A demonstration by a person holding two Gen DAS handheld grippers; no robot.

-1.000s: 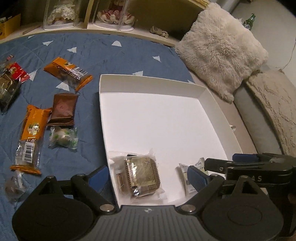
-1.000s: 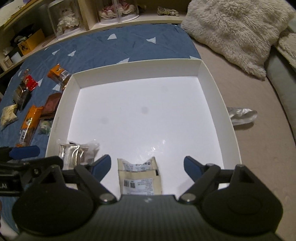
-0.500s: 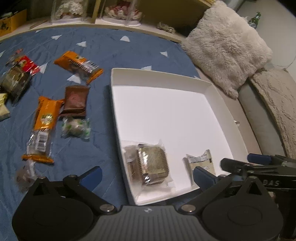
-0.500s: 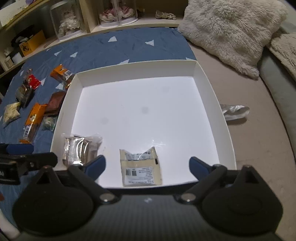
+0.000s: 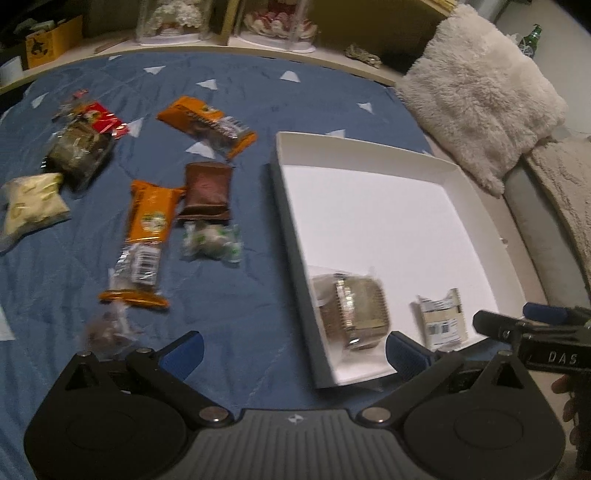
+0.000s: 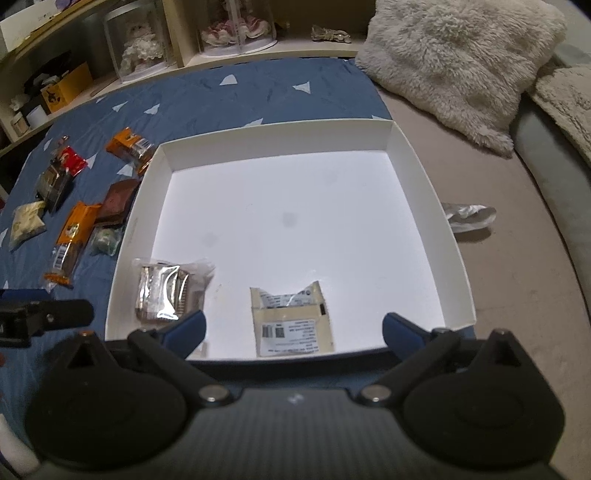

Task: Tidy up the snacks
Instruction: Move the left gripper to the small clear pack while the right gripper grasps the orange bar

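A white tray [image 5: 369,155] [image 6: 280,136] lies on the blue quilt. In it lie a clear-wrapped brown snack [image 5: 354,314] [image 6: 166,291] and a cream packet with a barcode [image 5: 441,323] [image 6: 291,321]. Several snacks lie on the quilt left of the tray: two orange bars [image 5: 147,229] [image 5: 207,123], a brown pack [image 5: 207,190], a green-white candy [image 5: 212,245], a pale bag [image 5: 29,205]. My left gripper [image 5: 295,350] is open and empty, over the tray's near left corner. My right gripper [image 6: 293,330] is open and empty at the tray's near edge.
A fluffy cream pillow [image 5: 480,92] [image 6: 458,62] lies right of the tray. A silver wrapper [image 6: 467,218] lies on the beige sheet to the tray's right. A shelf with display domes [image 5: 221,18] runs along the back. Blue quilt [image 5: 240,332] shows near the left gripper.
My left gripper has drawn back and swung left, from over the wrapped snack in the tray towards the loose snacks on the quilt. My right gripper has drawn back a little from the tray.
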